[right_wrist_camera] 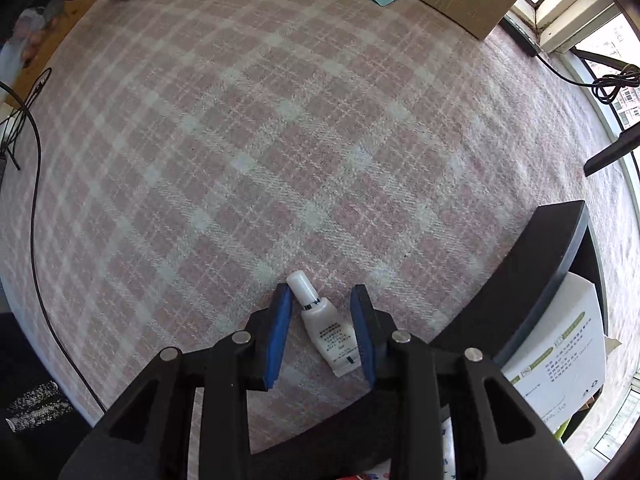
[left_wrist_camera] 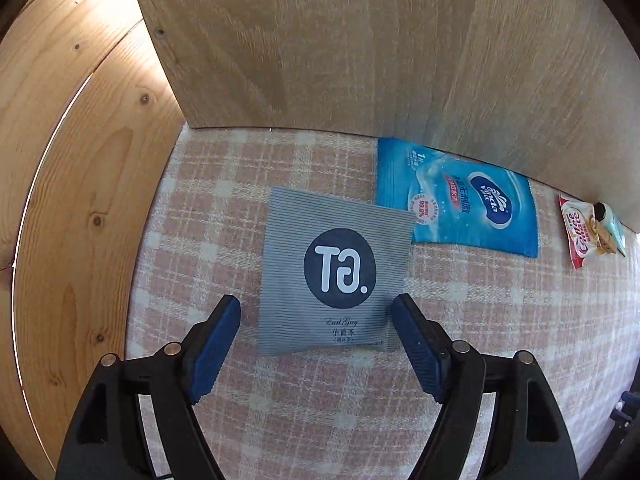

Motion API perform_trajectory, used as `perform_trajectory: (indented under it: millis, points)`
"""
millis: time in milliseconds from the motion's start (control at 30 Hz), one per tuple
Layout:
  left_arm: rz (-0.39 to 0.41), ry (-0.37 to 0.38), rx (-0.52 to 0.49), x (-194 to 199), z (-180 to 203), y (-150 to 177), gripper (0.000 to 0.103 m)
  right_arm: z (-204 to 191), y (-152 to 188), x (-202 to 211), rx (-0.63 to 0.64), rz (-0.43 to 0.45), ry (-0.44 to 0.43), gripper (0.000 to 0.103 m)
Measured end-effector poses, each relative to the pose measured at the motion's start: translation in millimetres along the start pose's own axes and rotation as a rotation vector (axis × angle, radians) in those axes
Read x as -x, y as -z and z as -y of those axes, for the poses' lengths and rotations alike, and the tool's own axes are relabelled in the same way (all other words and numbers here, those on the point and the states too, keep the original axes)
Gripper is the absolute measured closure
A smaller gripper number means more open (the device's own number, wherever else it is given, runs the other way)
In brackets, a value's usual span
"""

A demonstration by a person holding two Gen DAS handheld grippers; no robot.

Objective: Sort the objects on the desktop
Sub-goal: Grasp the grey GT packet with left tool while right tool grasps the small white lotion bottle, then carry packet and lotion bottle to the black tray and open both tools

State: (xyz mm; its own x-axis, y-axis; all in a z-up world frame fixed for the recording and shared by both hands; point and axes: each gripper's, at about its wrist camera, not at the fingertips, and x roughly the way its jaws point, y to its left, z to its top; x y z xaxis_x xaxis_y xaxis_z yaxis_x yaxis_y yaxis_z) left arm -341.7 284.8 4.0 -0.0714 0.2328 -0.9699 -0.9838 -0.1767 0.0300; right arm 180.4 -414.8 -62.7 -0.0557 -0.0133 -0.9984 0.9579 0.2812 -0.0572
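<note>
Left wrist view shows the left gripper [left_wrist_camera: 316,306] spread wide around the gray tea bag [left_wrist_camera: 334,276] at 6 o'clock, while the right gripper [right_wrist_camera: 322,294], also spread, straddles the white tube [right_wrist_camera: 326,330], so squeeze gently at its middle.

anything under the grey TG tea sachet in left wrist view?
The grey tea sachet lies flat on the plaid cloth, its far right corner overlapping the blue wipes packet. Cloth shows all around it; whatever sits directly beneath is covered. The open left gripper straddles its near end.
</note>
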Motion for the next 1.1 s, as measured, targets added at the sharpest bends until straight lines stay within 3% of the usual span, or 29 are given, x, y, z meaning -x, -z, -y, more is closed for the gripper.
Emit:
perform_trajectory:
  millis: [67,133,300,333,400,467,600,733,833,967,1100]
  points:
    - [-0.001,0.042,0.020,-5,-4,-2,0.021,1,-1,3,-0.010,0.004,-0.002,0.081]
    - [0.017,0.056,0.041,-5,-8,-2,0.027,2,-2,6,-0.024,0.006,-0.002,0.085]
    - [0.055,0.051,-0.015,3,-1,7,0.056,6,-6,13,-0.059,0.010,-0.007,0.086]
    - [0.058,0.043,-0.022,5,1,8,0.058,7,-6,14,-0.067,0.009,-0.016,0.086]
    - [0.074,0.041,-0.034,9,4,11,0.080,8,-7,17,-0.080,0.006,-0.027,0.086]
    - [0.078,0.042,-0.031,14,4,12,0.086,9,-8,21,-0.087,0.010,-0.030,0.086]
    - [0.088,0.027,-0.026,22,2,14,0.091,9,-9,33,-0.098,0.030,-0.029,0.086]
    - [0.101,0.054,0.005,34,-8,16,0.094,17,-9,50,-0.138,0.061,-0.053,0.087]
    - [0.119,0.072,0.010,49,-13,20,0.096,15,-28,67,-0.176,0.083,-0.074,0.087]
    - [0.153,0.091,-0.012,75,-4,40,0.097,12,-38,92,-0.208,0.125,-0.081,0.087]
    - [0.165,0.144,-0.031,95,-5,37,0.097,19,-39,112,-0.238,0.155,-0.085,0.087]
